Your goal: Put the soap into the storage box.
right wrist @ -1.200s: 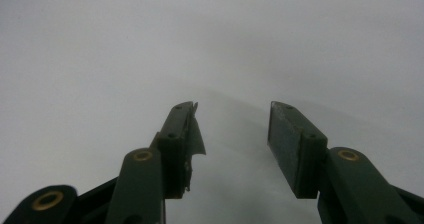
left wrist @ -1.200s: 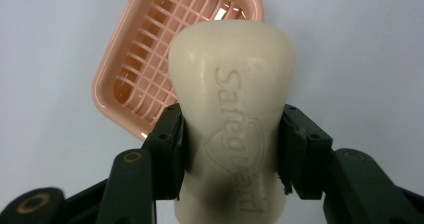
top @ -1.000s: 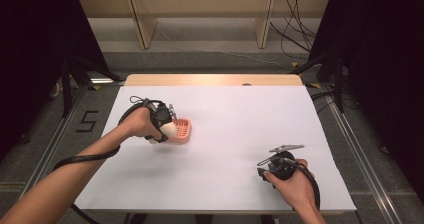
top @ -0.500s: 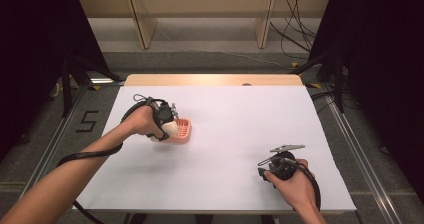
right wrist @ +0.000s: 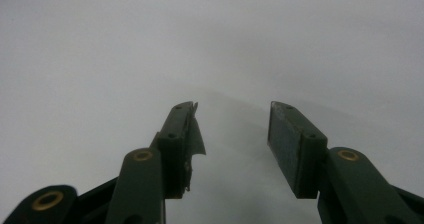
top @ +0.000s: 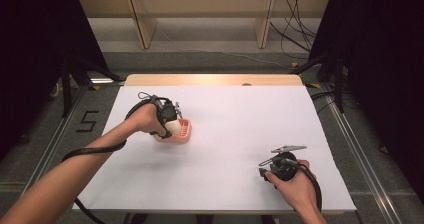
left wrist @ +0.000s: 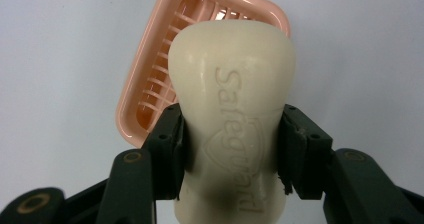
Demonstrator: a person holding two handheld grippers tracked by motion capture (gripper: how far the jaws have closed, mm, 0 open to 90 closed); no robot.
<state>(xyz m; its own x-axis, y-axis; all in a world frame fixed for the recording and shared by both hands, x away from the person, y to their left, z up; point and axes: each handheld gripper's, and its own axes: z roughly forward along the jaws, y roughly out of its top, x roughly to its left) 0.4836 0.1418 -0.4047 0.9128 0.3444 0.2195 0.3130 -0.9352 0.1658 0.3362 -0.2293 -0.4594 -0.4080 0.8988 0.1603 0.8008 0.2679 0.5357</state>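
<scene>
Clamping a cream soap bar (left wrist: 232, 114) across its waist, the left tongs (left wrist: 232, 149) have both pads tight on it, "Safeguard" lettering facing up. Bar's far end hangs over a pink slatted soap dish (left wrist: 145, 84), which sits on the white table (top: 240, 134) w/ its spot left of centre, nearer the left edge. Right tongs (right wrist: 232, 149) are spread apart, nothing btwn them, just bare tabletop ahead. Right hand (top: 295, 186) rests by the table's near edge, toward the near-right corner, well apart from dish & soap.
</scene>
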